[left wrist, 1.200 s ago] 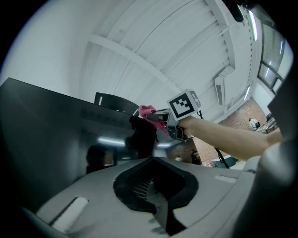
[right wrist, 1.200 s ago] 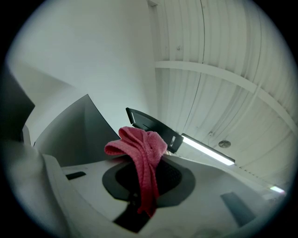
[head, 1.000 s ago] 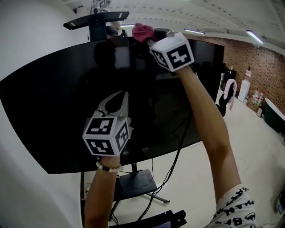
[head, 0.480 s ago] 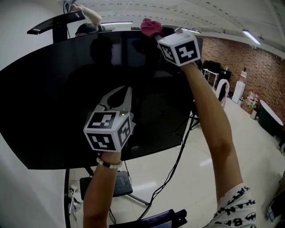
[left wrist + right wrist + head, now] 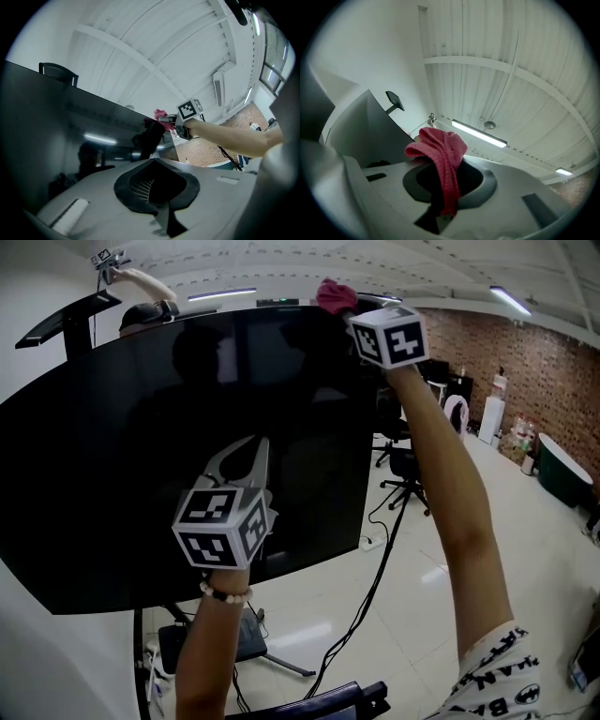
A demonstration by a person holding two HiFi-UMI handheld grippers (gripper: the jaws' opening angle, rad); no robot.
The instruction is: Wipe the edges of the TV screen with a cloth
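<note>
The big black TV screen (image 5: 141, 456) stands on a floor stand and fills the left of the head view. My right gripper (image 5: 349, 307) is raised at the TV's top edge, close to its right corner, shut on a pink cloth (image 5: 334, 293) that rests on the edge. In the right gripper view the cloth (image 5: 441, 152) hangs bunched out of the shut right gripper (image 5: 440, 164), with the TV (image 5: 365, 136) to the left. My left gripper (image 5: 253, 442) points up in front of the lower middle of the screen, shut and holding nothing. The left gripper (image 5: 152, 161) view shows the cloth (image 5: 161, 114) far off.
The stand's base and trailing cables (image 5: 375, 559) lie on the white floor below the TV. Office chairs (image 5: 403, 465) stand behind its right edge and a brick wall (image 5: 544, 371) is at far right. A person's head and raised arm (image 5: 141, 296) show behind the TV's upper left.
My right gripper has slid the pink cloth rightward along the top edge, nearer the right corner. The left gripper has stayed shut in front of the screen.
</note>
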